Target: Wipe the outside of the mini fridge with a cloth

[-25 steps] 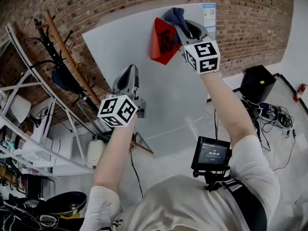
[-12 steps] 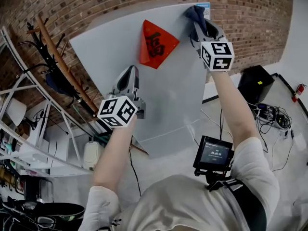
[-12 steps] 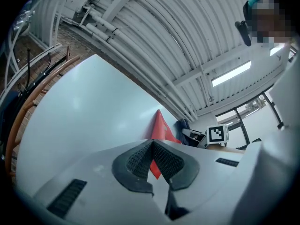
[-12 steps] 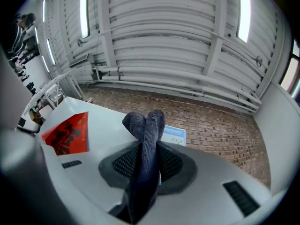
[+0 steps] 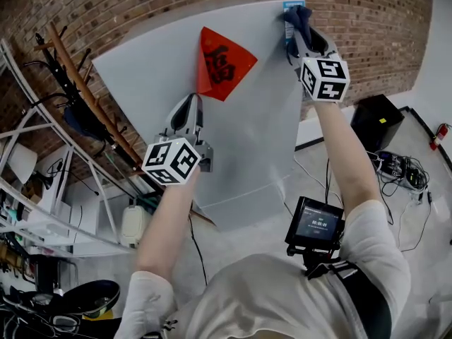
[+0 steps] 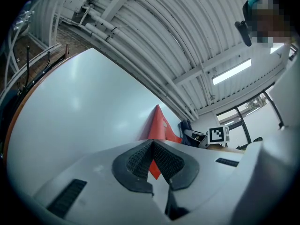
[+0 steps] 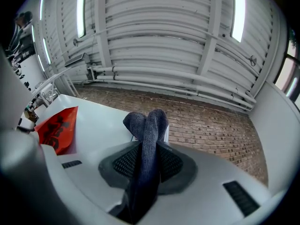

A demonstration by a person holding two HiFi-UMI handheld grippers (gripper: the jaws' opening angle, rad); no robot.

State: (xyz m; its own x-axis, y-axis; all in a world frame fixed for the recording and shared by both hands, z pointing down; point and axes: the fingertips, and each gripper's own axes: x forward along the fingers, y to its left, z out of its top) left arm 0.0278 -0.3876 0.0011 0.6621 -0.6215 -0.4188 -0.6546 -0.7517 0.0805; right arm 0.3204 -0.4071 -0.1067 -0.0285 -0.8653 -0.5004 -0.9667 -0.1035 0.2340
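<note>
One mini fridge (image 5: pixel 247 126), pale grey face, stands against the brick wall (image 5: pixel 374 20). Its lower edge is cut off behind the person's arms and torso, and its sides cannot be made out.

One cloth (image 7: pixel 148 135), dark blue-grey, sits at the fridge's top right corner. The right gripper (image 5: pixel 302 35) is clenched on it, and a folded bunch sticks out past the tips. The cloth covers most of a small blue-and-white label (image 5: pixel 289 6) on that corner, so the print is unreadable. Whether the cloth presses on the fridge face cannot be told.

One red diamond paper (image 5: pixel 223 63) with a black character is stuck on the fridge's upper middle. In the left gripper view only its edge shows.

The left gripper (image 5: pixel 188 106) is over the fridge's left middle, below the red paper. It is clenched tip to tip with nothing between the pads. Contact with the fridge face is unclear.

That makes two grippers, each with one marker cube.

One small screen (image 5: pixel 316 224) is on the person's chest, well below the fridge. Its readout is too small to read.

One black box (image 5: pixel 378 119) is on the floor to the right of the fridge. Cables lie beside it in a tangle and cannot be counted.
</note>
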